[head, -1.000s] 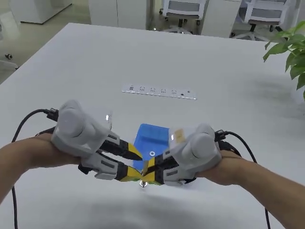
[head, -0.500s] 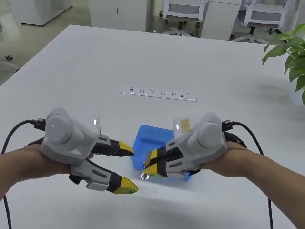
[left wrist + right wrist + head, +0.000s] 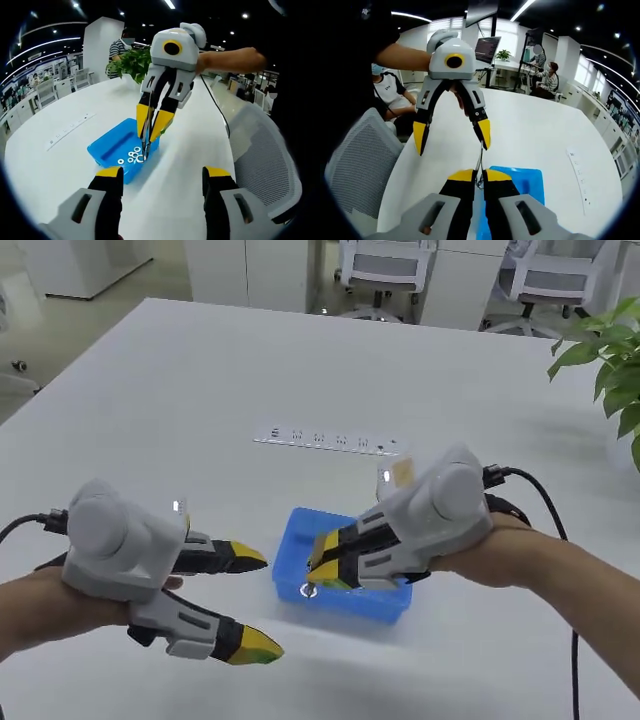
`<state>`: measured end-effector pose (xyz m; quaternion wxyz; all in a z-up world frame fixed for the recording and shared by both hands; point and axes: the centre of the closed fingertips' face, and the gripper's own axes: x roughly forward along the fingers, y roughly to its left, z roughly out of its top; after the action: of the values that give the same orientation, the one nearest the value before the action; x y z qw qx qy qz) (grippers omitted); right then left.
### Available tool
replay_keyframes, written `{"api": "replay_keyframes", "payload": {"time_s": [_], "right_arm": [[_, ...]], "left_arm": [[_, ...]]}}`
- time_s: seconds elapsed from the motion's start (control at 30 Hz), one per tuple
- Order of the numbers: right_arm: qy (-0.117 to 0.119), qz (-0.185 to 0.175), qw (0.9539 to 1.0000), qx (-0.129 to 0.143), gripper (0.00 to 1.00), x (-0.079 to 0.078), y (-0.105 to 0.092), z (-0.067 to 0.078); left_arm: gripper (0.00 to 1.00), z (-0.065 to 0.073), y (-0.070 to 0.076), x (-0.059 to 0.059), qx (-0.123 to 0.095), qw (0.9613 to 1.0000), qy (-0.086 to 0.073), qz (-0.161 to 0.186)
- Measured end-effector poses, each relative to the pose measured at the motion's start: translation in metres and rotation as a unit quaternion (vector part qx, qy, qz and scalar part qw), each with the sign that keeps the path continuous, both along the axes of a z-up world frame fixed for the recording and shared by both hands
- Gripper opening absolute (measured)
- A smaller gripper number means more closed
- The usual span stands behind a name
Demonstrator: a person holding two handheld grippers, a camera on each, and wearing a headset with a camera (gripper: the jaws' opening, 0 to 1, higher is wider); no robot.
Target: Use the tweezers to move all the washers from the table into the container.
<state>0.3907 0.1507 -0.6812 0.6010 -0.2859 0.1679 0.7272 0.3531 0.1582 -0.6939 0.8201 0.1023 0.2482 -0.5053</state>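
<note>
Washers, small flat silver metal rings (image 3: 131, 157), lie in a cluster on the floor of the shallow blue plastic container (image 3: 385, 604). Nearest the person, the left gripper (image 3: 268, 605) holds nothing, its yellow-tipped jaws spread wide. A second ago it sat tight beside the other gripper, and it has since drawn off to the left. Just beyond, the right gripper (image 3: 322, 564) is clamped on the thin metal tweezers (image 3: 146, 142), whose tip appears to carry one more washer (image 3: 309, 590). That washer was down at the table in front of the container a second ago. Now it hangs over the container's near end, so letting go looks like the step due. Farther off lies a white power strip (image 3: 325, 439).
</note>
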Motion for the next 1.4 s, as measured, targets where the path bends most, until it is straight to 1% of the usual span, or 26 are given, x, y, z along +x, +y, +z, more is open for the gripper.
{"api": "replay_keyframes", "payload": {"time_s": [0.1, 0.2, 0.33, 0.53, 0.6, 0.8, 0.87, 1.1, 1.13, 1.3, 1.4], "right_arm": [[-0.008, -0.003, 1.0, 0.003, 0.07, 0.007, 0.001, 0.004], [-0.017, -0.006, 0.9998, 0.007, 0.07, 0.017, 0.002, 0.005], [-0.027, -0.007, 0.9996, 0.004, 0.07, 0.025, 0.002, 0.001], [-0.024, -0.006, 0.9997, 0.003, 0.07, 0.03, 0.005, -0.006], [-0.022, -0.005, 0.9997, 0.001, 0.07, 0.032, 0.006, -0.01], [-0.021, -0.001, 0.9998, -0.002, 0.07, 0.034, 0.01, -0.02], [-0.023, 0.0, 0.9997, -0.005, 0.07, 0.035, 0.011, -0.024], [-0.02, 0.003, 0.9998, -0.009, 0.08, 0.038, 0.013, -0.035], [-0.016, 0.001, 0.9998, -0.01, 0.08, 0.039, 0.013, -0.037], [-0.014, 0.005, 0.9998, -0.014, 0.08, 0.041, 0.012, -0.047], [-0.009, 0.006, 0.9998, -0.017, 0.08, 0.041, 0.011, -0.051]], "left_arm": [[0.73, 0.0, 0.001, 0.0, 0.0, 1.0, -0.001, 0.005], [0.76, 0.002, 0.0, 0.0, -0.004, 0.9999, -0.007, 0.01], [0.83, 0.002, 0.001, 0.001, -0.002, 0.9998, -0.009, 0.015], [0.89, 0.005, 0.002, 0.003, -0.01, 0.9996, -0.013, 0.023], [0.9, 0.003, 0.004, 0.003, -0.008, 0.9996, -0.008, 0.025], [0.98, -0.001, 0.007, 0.008, -0.003, 0.9994, -0.007, 0.033], [0.99, -0.001, 0.007, 0.01, -0.004, 0.9994, -0.006, 0.033], [0.99, 0.0, 0.006, 0.018, -0.006, 0.9994, -0.006, 0.034], [0.99, 0.0, 0.006, 0.019, -0.005, 0.9994, -0.006, 0.034], [0.99, 0.001, 0.005, 0.028, -0.006, 0.9994, -0.011, 0.034], [0.98, 0.001, 0.003, 0.033, -0.004, 0.9995, -0.012, 0.03]]}}
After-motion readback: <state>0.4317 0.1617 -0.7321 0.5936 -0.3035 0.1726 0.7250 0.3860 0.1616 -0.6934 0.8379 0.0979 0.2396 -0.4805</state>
